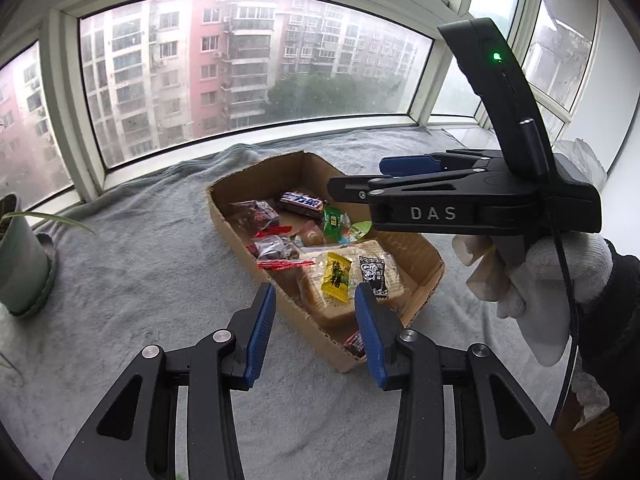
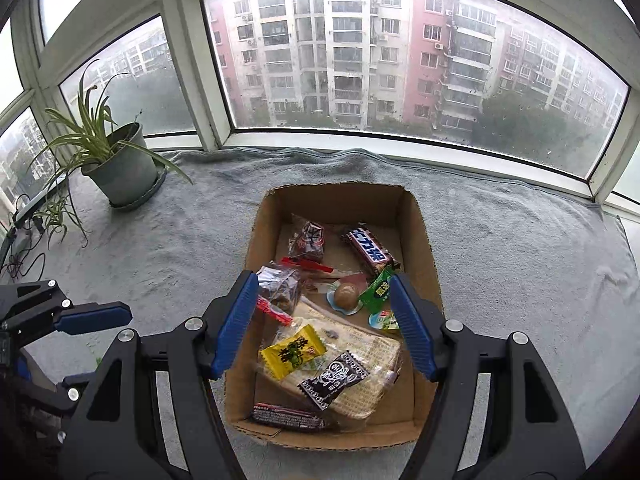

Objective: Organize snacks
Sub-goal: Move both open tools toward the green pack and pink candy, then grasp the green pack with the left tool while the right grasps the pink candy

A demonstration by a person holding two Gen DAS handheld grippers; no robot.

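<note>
- Wide bay windows point(image 2: 400, 60) with white frames look out on pink and cream apartment blocks under a hazy sky.
- Grey fleecy blanket point(image 2: 500, 240) covers the whole window ledge and carries everything else.
- Open brown cardboard box point(image 2: 420, 240) sits on the blanket near the middle of the ledge, with all the snacks lying inside it.
- Grey-green plastic pot with a long-leaved spider plant point(image 2: 120, 160) stands on a saucer on the blanket, well apart from the box, by the window corner.
- Left gripper point(image 1: 316, 328), black with blue ribbed pads, hovers over the near corner of the box; its jaws stand partly apart with nothing between them.
- Right gripper point(image 2: 324, 324), same make and held by a hand in a white glove point(image 1: 520, 272), hangs above the box; its jaws stand wider apart and grasp nothing.
- Large clear-wrapped block of pale wafers point(image 2: 360, 372) fills the near end of the box.
- Brown chocolate bar with blue-and-white lettering point(image 2: 370, 252) lies at the far end.
- Yellow sweet wrapper point(image 2: 292, 350) and black-and-white patterned sachet point(image 2: 336, 380) rest on top of the wafers.
- Small green packet point(image 2: 376, 290) lies just beside a round brown sweet point(image 2: 346, 294).
</note>
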